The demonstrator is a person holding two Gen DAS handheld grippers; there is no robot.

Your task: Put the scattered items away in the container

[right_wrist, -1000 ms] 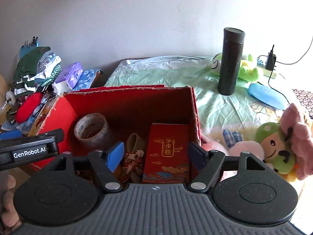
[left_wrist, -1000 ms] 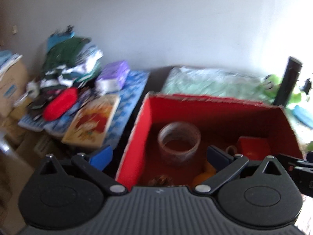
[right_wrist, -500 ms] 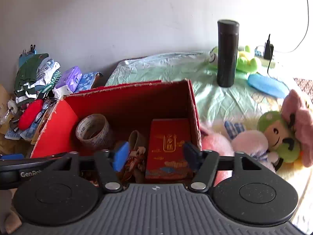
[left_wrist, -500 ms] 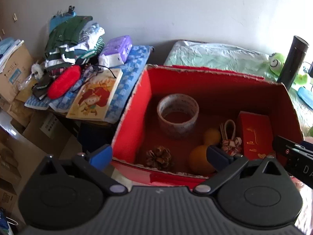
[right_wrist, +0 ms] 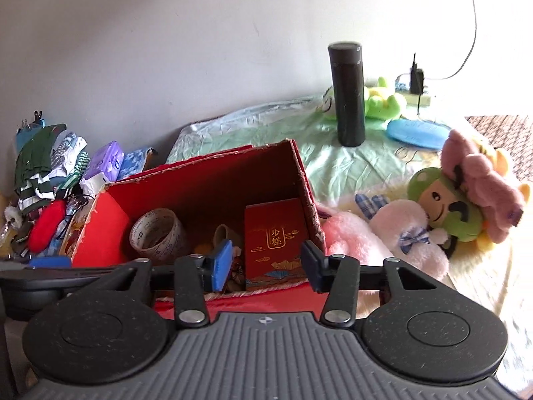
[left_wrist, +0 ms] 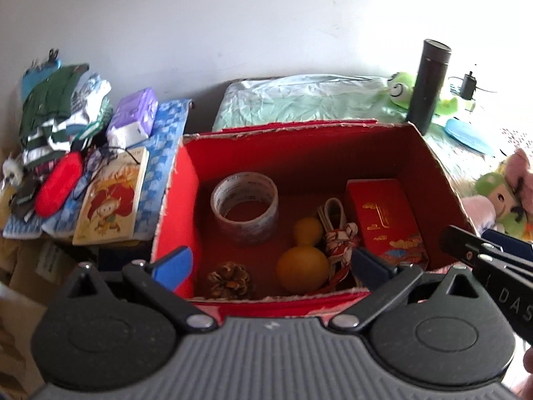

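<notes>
While the red box sits ahead, the right gripper has been closing empty; the left gripper gapes wide, empty.

A home bedroom: plush toys on a bed, folded clothes nearby

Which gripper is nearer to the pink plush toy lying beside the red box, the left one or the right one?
Right. The right gripper hangs at the box's corner, the pink plush toy just beyond its outer finger. The left gripper, jaws open, hangs over the red box, farther away.
</notes>
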